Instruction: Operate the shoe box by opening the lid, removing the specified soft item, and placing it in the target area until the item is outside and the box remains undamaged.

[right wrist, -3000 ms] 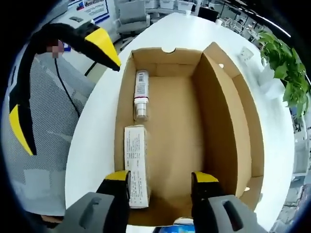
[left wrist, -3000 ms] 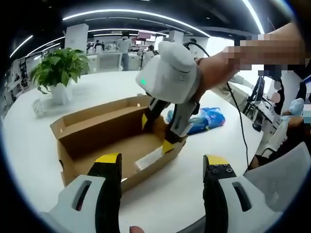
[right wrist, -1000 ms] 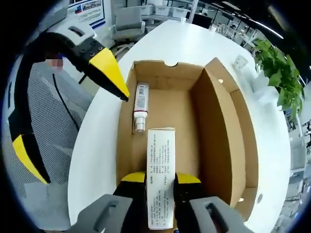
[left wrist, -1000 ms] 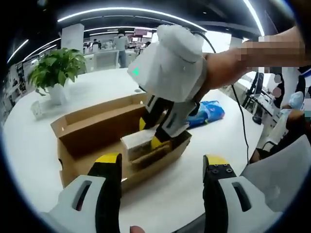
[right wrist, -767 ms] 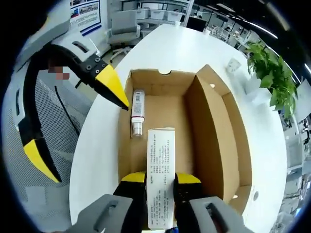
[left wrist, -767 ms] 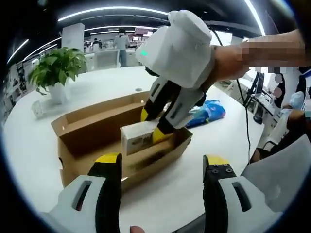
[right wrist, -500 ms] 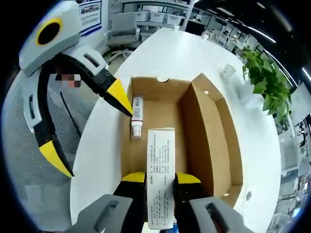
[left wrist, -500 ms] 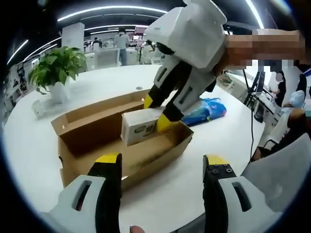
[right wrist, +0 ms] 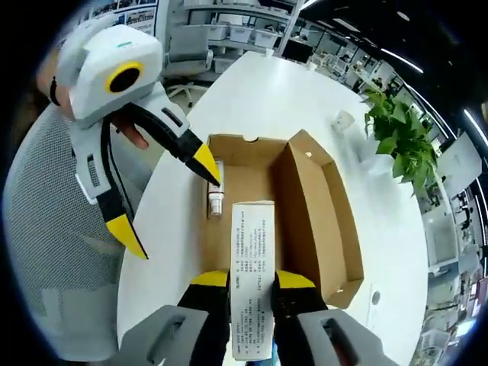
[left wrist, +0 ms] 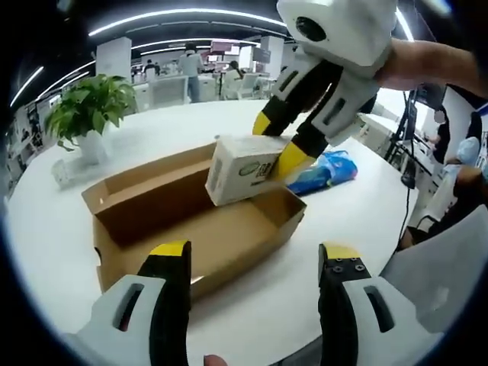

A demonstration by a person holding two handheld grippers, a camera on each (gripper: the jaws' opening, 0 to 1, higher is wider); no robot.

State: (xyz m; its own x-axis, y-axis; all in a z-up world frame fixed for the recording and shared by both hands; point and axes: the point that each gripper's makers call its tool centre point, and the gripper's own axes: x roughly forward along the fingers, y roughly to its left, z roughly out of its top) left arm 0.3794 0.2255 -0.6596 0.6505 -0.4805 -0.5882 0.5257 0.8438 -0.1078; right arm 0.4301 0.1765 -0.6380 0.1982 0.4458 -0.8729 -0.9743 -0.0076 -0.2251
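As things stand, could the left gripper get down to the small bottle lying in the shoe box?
Probably yes. The left gripper is open and holds nothing, the shoe box has its lid up, and the small bottle lies uncovered on the floor; the right gripper has lifted its white carton above.

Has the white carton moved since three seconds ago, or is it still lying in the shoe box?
Yes. The white carton has gone up: clamped in the right gripper, it now hangs above the shoe box, whose floor it lay on before.

Print on the carton (right wrist: 252, 274) too small to read — near end behind jaws.
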